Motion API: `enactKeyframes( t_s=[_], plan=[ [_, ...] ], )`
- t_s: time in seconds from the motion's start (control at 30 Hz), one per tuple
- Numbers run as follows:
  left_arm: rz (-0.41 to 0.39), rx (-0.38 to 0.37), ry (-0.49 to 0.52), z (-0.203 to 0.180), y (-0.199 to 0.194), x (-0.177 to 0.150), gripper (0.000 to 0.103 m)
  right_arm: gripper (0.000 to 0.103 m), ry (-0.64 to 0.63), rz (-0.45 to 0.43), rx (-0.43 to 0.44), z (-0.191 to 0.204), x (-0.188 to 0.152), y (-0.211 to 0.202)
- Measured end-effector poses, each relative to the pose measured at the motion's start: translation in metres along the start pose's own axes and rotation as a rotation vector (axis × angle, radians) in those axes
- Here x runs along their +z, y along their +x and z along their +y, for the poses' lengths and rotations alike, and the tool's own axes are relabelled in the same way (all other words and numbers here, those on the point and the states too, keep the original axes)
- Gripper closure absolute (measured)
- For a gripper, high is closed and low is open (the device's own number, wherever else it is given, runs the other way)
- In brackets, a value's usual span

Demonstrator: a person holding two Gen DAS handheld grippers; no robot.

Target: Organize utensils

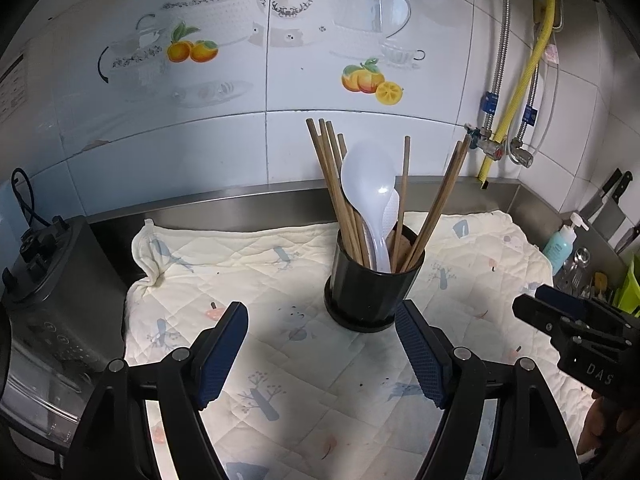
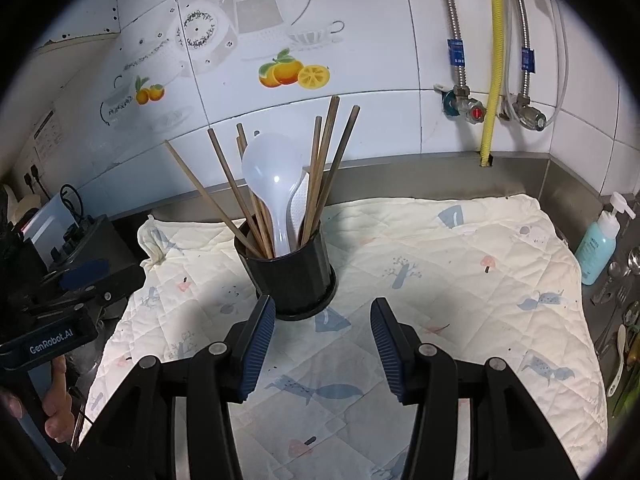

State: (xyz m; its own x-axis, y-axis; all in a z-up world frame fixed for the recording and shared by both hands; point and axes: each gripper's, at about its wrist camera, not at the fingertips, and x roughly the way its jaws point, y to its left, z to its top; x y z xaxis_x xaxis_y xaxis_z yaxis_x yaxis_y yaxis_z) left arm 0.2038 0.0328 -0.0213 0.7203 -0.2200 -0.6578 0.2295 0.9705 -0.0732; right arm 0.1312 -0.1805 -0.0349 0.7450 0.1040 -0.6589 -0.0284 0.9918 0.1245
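Observation:
A black utensil holder (image 1: 370,290) stands upright on a quilted cloth (image 1: 256,272). It holds several wooden chopsticks (image 1: 332,184) and white plastic rice spoons (image 1: 366,184). My left gripper (image 1: 322,320) is open and empty, just in front of the holder. My right gripper (image 2: 322,314) is open and empty, with the holder (image 2: 292,276) just ahead of its left finger. The chopsticks (image 2: 324,160) and spoons (image 2: 272,176) show there too. The right gripper also shows at the right edge of the left wrist view (image 1: 560,316).
A dark appliance (image 1: 52,304) sits left of the cloth. A blue soap bottle (image 2: 598,244) and loose cutlery (image 2: 624,320) lie at the right by the sink. Knives (image 1: 612,200) hang at the far right. Pipes and valves (image 2: 476,108) run along the tiled wall.

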Motion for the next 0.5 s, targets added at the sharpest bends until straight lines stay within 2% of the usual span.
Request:
enactKeyframes(
  t_s=[0.5],
  plan=[
    [-0.034,0.042,-0.032,-0.028,-0.029,-0.024,0.022,0.048,-0.086,-0.008,0.047,-0.008,-0.012,-0.017]
  ],
)
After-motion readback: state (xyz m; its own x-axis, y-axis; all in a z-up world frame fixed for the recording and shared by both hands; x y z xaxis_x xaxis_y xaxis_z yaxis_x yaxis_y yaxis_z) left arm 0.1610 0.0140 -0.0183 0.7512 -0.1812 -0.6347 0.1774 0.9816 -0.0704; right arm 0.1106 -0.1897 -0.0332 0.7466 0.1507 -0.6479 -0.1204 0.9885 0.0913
